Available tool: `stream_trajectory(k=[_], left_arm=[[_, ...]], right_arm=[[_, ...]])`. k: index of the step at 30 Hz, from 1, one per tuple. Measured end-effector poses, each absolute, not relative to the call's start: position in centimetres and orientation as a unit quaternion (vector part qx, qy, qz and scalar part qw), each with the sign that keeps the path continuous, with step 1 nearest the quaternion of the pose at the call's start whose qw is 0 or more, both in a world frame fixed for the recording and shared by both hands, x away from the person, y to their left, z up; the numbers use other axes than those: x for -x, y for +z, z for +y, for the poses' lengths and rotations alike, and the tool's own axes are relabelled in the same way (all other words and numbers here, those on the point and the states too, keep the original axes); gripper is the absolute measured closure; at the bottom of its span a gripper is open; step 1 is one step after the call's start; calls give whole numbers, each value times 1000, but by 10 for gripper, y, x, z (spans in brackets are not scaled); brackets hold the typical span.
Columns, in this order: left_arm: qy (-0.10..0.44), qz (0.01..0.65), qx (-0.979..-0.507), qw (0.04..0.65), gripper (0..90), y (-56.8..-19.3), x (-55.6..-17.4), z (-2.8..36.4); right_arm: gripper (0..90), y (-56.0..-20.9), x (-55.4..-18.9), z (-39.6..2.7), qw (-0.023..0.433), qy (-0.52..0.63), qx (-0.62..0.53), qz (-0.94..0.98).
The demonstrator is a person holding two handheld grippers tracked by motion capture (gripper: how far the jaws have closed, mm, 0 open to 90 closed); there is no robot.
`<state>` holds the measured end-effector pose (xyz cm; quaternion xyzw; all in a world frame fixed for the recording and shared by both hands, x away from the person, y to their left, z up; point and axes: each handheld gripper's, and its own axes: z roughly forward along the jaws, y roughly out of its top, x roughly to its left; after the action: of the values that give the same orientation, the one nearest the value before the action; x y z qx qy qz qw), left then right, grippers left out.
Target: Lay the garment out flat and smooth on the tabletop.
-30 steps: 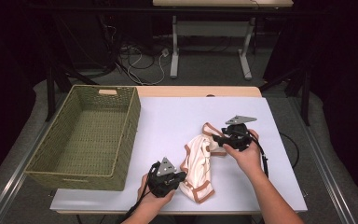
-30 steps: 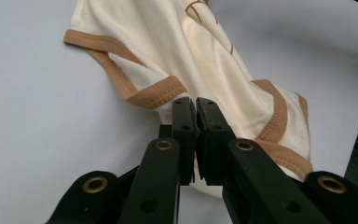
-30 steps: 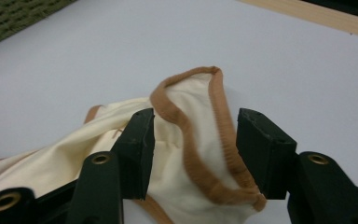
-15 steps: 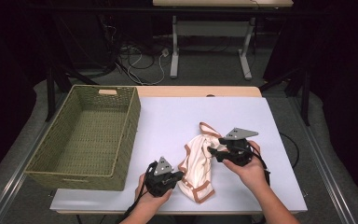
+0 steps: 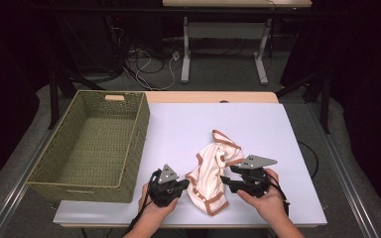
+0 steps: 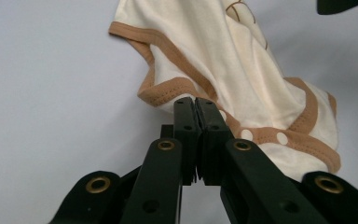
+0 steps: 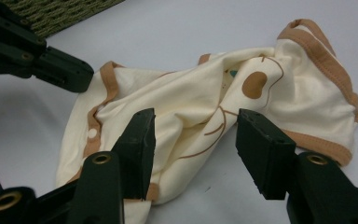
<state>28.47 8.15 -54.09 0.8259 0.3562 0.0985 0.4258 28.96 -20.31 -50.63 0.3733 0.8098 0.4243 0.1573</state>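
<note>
One cream garment (image 5: 213,176) between your two grippers, one wicker basket (image 5: 94,144) far left, your left gripper (image 5: 171,186) pinched empty, your right gripper (image 5: 235,179) spread wide.

right claw (image 7: 193,154): jaws apart over cream garment (image 7: 205,116) | left claw (image 7: 65,72) touching garment's edge | basket (image 7: 51,14) behind

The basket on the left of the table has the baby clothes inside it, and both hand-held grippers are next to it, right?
Not quite. The woven basket has nothing in it. The high view shows the cream baby garment with brown trim lying crumpled on the white table, between the left hand-held gripper and the right hand-held gripper. The basket does sit on the left.
</note>
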Motion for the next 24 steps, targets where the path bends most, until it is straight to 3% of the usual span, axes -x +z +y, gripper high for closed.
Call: stream_trajectory(k=[11,24], left_arm=[[99,374,-823,416,900,-538,-277,94],[106,400,-816,404,900,-538,-274,114]], right_arm=[[558,-517,-264,-208,165,414,-386,808],[598,-534,-267,-210,149,416,-402,802]])
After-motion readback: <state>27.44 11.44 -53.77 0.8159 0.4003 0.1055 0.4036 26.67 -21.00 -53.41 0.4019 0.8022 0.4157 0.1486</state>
